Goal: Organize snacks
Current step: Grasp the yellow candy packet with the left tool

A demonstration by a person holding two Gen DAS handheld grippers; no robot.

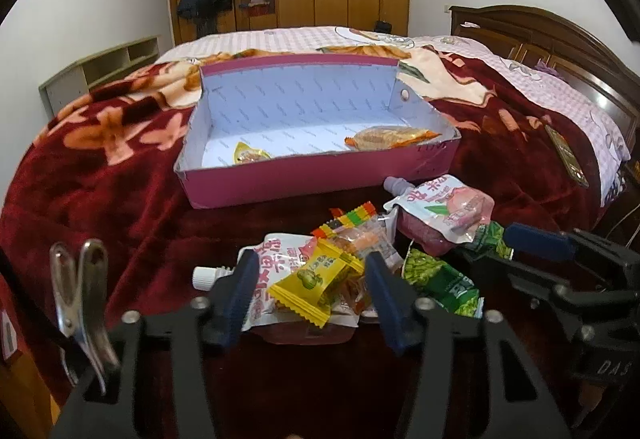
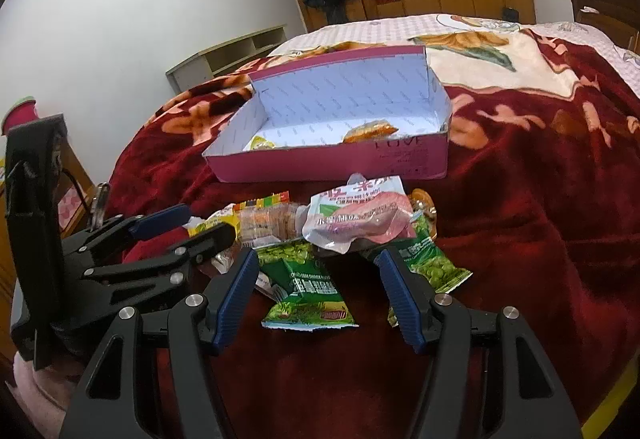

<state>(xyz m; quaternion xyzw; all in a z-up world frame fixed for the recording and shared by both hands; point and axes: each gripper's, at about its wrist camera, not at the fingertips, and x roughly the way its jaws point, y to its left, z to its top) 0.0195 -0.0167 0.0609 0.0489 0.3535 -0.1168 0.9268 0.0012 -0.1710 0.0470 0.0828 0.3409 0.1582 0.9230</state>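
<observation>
Yellow candy (image 1: 316, 281) lies between left gripper's (image 1: 310, 293) apart jaws (right gripper (image 2: 318, 281) open too).

You are looking at a box (image 1: 320, 183) showing pink outside and white inside with faint grey print. The blanket (image 1: 120, 199) is showing dark red with peach flowers. Near you, a yellow candy wrapper (image 1: 316, 281) is lying by green pea packets (image 2: 304, 287), and a white-and-pink pouch (image 1: 448, 213) is sitting to the right. Both grippers are wearing blue pads (image 1: 240, 291) on black frames.
</observation>
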